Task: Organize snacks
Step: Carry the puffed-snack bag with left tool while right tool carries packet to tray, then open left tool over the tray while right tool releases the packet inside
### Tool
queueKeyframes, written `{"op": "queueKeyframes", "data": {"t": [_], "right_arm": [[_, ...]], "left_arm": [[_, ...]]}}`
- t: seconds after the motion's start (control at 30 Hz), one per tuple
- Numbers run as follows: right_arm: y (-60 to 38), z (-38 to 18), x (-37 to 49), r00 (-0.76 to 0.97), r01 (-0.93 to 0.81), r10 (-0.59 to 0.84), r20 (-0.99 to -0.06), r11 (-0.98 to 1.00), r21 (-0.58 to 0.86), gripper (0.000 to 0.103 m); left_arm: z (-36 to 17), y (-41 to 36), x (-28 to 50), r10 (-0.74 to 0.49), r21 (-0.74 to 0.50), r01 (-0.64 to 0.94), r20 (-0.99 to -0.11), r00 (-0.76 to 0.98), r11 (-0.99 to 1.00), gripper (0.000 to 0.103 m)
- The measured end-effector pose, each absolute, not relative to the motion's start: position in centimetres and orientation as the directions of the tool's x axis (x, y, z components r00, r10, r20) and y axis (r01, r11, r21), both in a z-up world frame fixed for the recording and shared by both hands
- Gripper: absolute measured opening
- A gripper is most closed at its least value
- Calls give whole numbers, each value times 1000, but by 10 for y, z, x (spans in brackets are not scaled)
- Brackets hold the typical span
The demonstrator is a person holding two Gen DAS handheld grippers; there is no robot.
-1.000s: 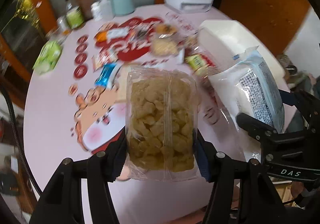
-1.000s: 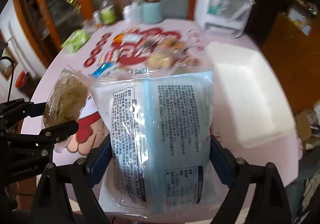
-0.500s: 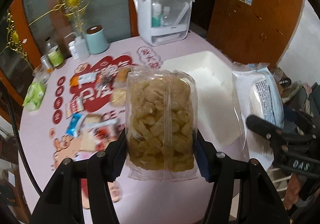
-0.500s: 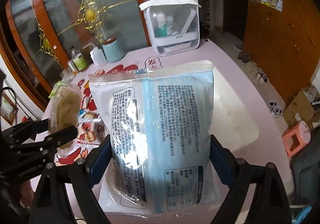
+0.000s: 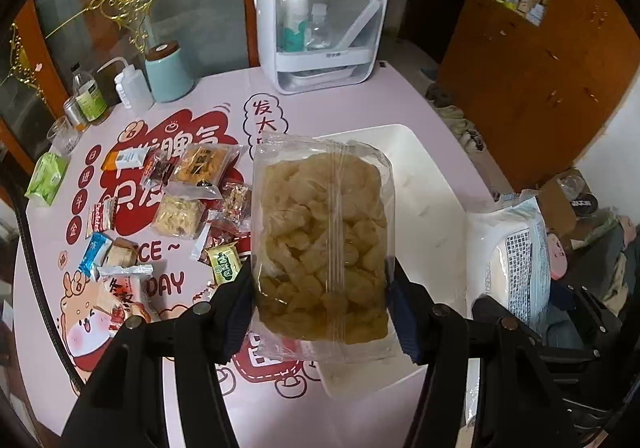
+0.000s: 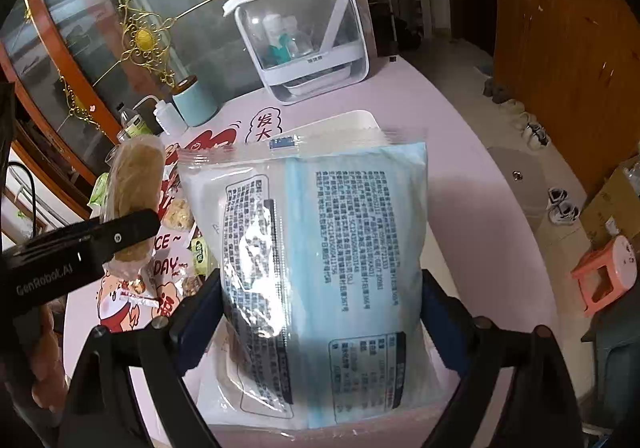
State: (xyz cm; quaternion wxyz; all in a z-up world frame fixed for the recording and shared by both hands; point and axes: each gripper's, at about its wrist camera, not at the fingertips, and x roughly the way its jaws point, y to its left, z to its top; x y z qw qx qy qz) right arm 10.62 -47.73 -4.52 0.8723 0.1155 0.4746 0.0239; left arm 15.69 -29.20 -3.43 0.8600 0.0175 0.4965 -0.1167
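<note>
Left claw (image 5: 322,302) clamps a clear bag of golden puffed snacks (image 5: 324,248), held upright at frame centre above the pink worktop (image 5: 240,408). Right claw (image 6: 320,312), jaws spread wide, grips a big white-and-blue packet (image 6: 320,260) covered in small print too fine to read. Behind it lies a white tray (image 5: 424,183). Left of centre, loose snack packs (image 5: 184,199) litter red lettering reading "DAY". The left claw's arm in the right view's lower left reads "GenRobot.AI".
</note>
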Motion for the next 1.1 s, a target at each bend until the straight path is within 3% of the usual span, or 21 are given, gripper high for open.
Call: {"op": "queueKeyframes", "data": {"t": [0.33, 0.4, 0.43, 0.47, 0.53, 0.73, 0.87, 1.1], "right_arm": [[-473, -64, 136, 535, 29, 114, -837, 988, 153, 93], [-474, -73, 140, 517, 33, 110, -849, 988, 148, 94], [-474, -77, 142, 503, 38, 110, -857, 988, 149, 93], [-475, -81, 143, 486, 44, 112, -866, 987, 153, 94], [-475, -89, 143, 473, 43, 130, -872, 984, 171, 94], [-475, -84, 136, 536, 24, 160, -829, 979, 205, 103], [-472, -67, 132, 607, 7, 159, -778, 979, 206, 103], [-459, -63, 131, 580, -48, 186, -793, 980, 195, 103]], "left_arm": [[-51, -315, 184, -158, -83, 178, -872, 464, 981, 59], [-52, -319, 188, -158, -82, 181, -871, 465, 980, 68], [-51, -321, 189, -166, -87, 186, -870, 465, 979, 86], [-50, -321, 189, -172, -92, 187, -865, 472, 978, 97], [-45, -322, 187, -171, -87, 188, -851, 497, 978, 103], [-35, -317, 180, -136, -43, 181, -830, 541, 983, 103], [-29, -311, 172, -138, -51, 170, -820, 556, 984, 103], [-18, -301, 155, -152, -64, 170, -806, 572, 983, 103]]}}
